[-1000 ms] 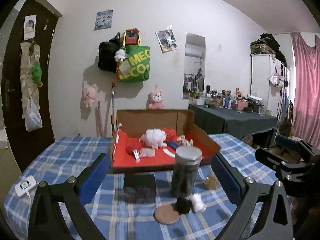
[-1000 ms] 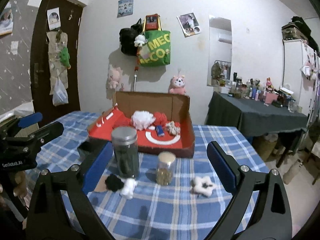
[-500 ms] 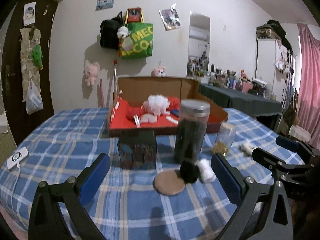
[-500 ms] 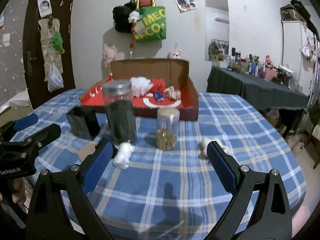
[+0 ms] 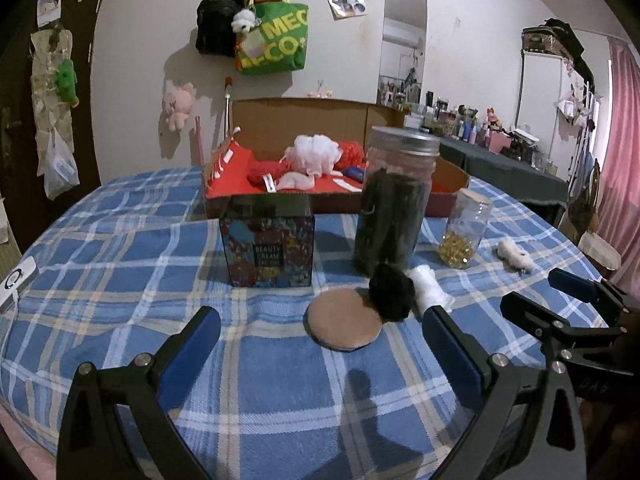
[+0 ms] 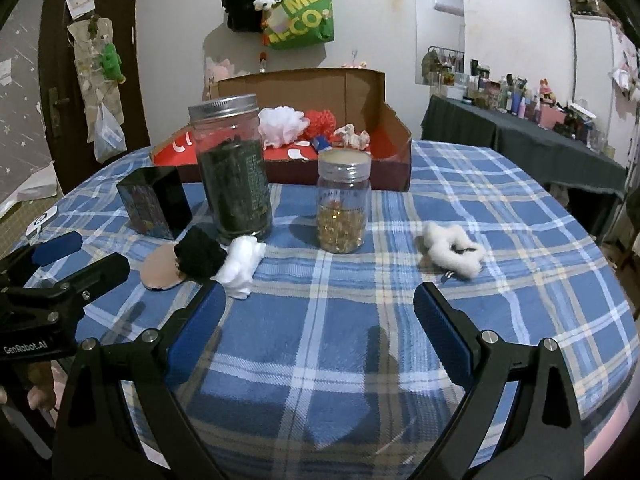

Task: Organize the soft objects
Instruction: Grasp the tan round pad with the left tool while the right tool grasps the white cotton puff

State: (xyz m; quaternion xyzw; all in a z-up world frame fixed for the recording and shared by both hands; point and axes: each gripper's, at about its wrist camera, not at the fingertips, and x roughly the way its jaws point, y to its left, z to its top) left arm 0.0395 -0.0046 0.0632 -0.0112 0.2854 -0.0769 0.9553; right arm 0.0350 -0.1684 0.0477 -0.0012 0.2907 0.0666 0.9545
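Note:
On the blue plaid table lie a tan round pad (image 5: 343,325), a black pompom (image 5: 391,291) and a white fluffy piece (image 5: 429,291), close together; they also show in the right wrist view: pad (image 6: 158,267), pompom (image 6: 200,254), white piece (image 6: 240,266). A white star-shaped fluffy clip (image 6: 452,250) lies to the right (image 5: 515,255). My left gripper (image 5: 320,344) is open and empty, just before the pad. My right gripper (image 6: 320,320) is open and empty above bare cloth. A cardboard box (image 5: 304,118) with red lining holds a white pouf (image 5: 316,154) and other soft things.
A tall dark-filled jar (image 5: 394,200), a small jar of gold beads (image 6: 344,200) and a patterned black box (image 5: 267,240) stand between the soft items and the cardboard box. A white device (image 5: 15,280) lies at the table's left edge. A cluttered dark table (image 6: 520,128) stands at back right.
Both grippers have dropped lower and moved in toward the table; the soft items and jars now sit closer and larger. Both stay open and empty.

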